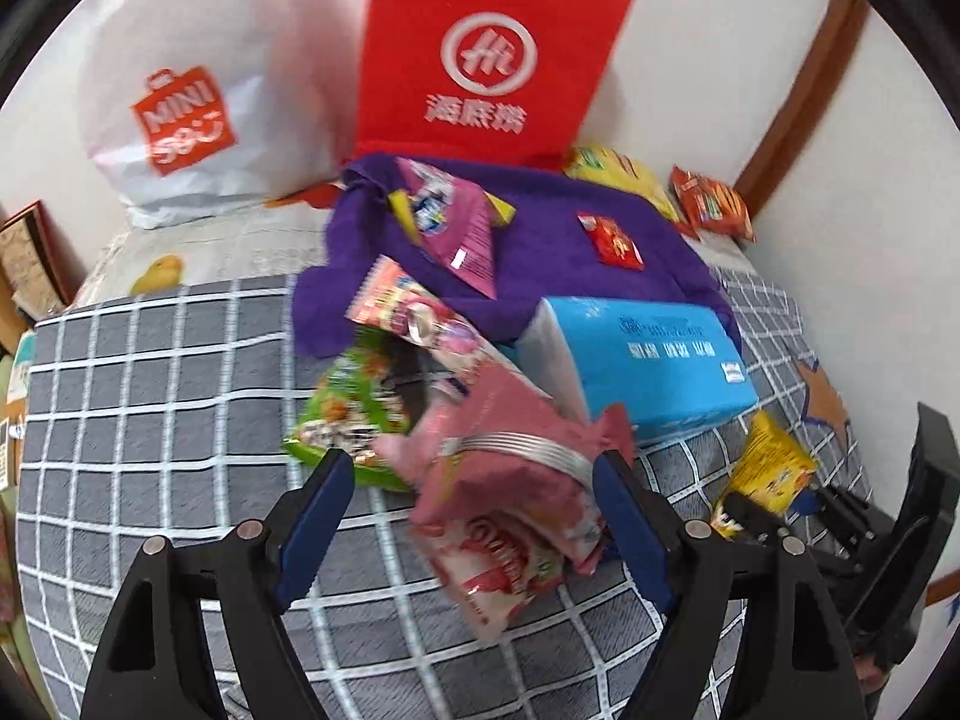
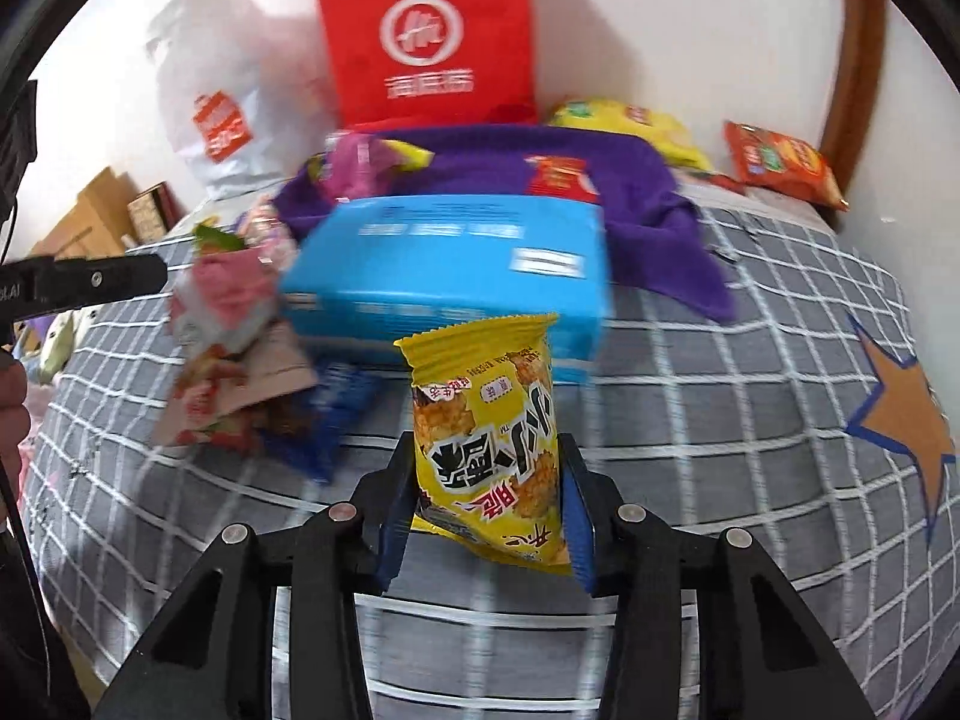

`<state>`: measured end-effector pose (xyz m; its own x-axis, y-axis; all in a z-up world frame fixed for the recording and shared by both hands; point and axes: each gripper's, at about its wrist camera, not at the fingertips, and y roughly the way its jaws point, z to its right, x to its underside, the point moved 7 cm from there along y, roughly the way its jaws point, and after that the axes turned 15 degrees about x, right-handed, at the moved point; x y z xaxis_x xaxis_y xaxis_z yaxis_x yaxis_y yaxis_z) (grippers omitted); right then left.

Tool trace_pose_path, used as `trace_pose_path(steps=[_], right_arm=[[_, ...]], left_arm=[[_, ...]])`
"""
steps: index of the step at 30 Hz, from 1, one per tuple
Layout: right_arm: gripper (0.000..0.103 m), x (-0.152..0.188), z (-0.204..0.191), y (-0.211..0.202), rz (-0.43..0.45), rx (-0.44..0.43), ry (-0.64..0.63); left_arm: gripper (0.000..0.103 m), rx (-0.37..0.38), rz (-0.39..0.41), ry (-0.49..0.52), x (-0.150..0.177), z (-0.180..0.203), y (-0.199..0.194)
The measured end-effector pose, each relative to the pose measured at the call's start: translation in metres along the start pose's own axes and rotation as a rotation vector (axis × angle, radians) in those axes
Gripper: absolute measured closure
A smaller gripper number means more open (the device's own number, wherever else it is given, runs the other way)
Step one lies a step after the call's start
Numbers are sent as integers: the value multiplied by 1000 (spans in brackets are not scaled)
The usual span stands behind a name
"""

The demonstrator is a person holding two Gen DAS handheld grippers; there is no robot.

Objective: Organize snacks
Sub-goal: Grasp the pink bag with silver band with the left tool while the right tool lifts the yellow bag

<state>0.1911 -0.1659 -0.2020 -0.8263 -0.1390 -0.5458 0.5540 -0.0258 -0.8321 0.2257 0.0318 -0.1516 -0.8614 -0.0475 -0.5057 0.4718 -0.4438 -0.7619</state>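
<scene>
My right gripper (image 2: 487, 468) is shut on a small yellow snack packet (image 2: 489, 438) and holds it above the checked bedsheet; the packet also shows in the left wrist view (image 1: 768, 468). My left gripper (image 1: 474, 462) is open, its jaws standing wide around a pink snack bag (image 1: 510, 480) that lies among a pile with a green packet (image 1: 342, 414) and a pink-red packet (image 1: 414, 312). A purple cloth (image 1: 540, 252) behind holds a purple packet (image 1: 456, 222) and a small red packet (image 1: 609, 240).
A blue tissue pack (image 1: 648, 360) lies beside the pile. A white shopping bag (image 1: 198, 96) and a red bag (image 1: 486, 54) lean on the wall. Yellow (image 1: 624, 174) and orange (image 1: 714, 204) snack bags lie at the back right by a wooden frame.
</scene>
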Motion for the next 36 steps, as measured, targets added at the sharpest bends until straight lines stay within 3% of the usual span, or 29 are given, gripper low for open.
trace_pose_path(steps=[5, 11, 13, 15, 20, 36], right_arm=[[60, 7, 17, 7, -8, -1, 25], [60, 12, 24, 19, -35, -7, 47], [60, 12, 24, 22, -41, -7, 54], [60, 13, 24, 23, -44, -8, 58], [60, 13, 25, 25, -47, -8, 68], [60, 2, 19, 7, -23, 9, 83]], left_arm=[[22, 11, -69, 9, 7, 8, 29], [22, 44, -77, 0, 9, 10, 42], [26, 59, -75, 4, 9, 10, 42], [38, 91, -80, 7, 10, 12, 44], [46, 131, -67, -1, 11, 12, 39], [46, 152, -12, 43, 14, 22, -2]])
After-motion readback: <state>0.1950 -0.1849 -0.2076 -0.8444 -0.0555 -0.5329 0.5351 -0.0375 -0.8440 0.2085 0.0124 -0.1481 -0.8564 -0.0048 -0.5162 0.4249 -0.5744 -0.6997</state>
